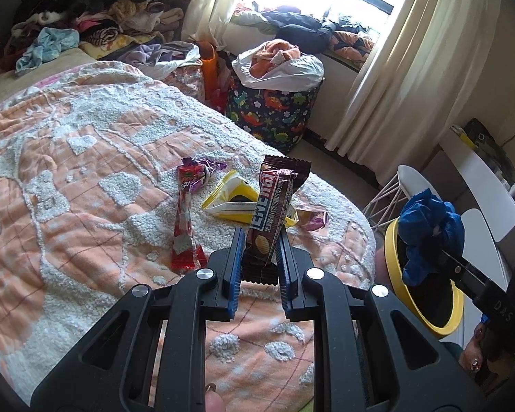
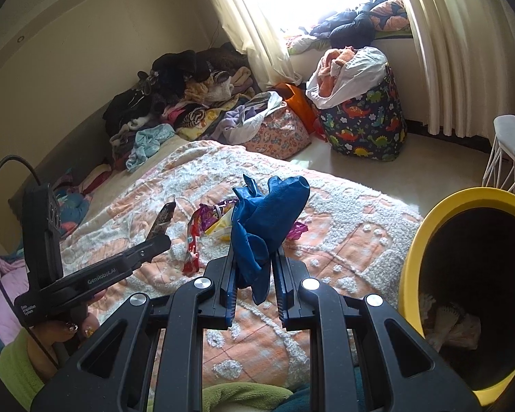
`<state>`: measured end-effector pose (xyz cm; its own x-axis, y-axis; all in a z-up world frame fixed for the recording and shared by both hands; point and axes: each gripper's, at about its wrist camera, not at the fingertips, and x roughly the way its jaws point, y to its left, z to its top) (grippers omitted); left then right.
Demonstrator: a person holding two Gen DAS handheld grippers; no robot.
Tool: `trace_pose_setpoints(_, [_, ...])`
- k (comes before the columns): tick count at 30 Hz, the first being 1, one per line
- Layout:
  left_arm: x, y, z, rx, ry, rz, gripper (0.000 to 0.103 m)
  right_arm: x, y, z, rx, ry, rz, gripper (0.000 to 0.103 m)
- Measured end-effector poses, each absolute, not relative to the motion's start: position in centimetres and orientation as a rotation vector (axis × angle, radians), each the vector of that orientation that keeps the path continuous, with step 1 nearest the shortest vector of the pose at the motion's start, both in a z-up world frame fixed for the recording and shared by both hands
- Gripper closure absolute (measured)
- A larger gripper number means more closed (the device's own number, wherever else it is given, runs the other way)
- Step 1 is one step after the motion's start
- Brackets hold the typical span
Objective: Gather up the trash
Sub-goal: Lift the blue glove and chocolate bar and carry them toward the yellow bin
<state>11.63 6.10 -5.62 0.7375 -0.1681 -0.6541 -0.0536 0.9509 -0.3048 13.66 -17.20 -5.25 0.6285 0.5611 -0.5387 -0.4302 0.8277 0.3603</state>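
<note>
My left gripper point(image 1: 259, 240) pinches the brown wrapper point(image 1: 274, 206); my right gripper point(image 2: 254, 267) clamps the blue bag point(image 2: 267, 216). The bin point(image 2: 415, 257) sits at three o'clock. A shallow pinch could drop either short of it.

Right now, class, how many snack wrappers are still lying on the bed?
4: red wrapper leftmost, purple wrapper behind it, yellow wrapper in the middle, small purple wrapper rightmost. The held brown wrapper may hide others.
</note>
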Motion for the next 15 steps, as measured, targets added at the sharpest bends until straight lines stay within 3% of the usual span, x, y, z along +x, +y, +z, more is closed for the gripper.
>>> trace_pose_setpoints(15, [11.6, 2.6, -5.1, -0.268, 0.746, -0.13, 0.09, 14.2, -21.4, -4.6, 0.247, 0.646, 0.477, 0.085])
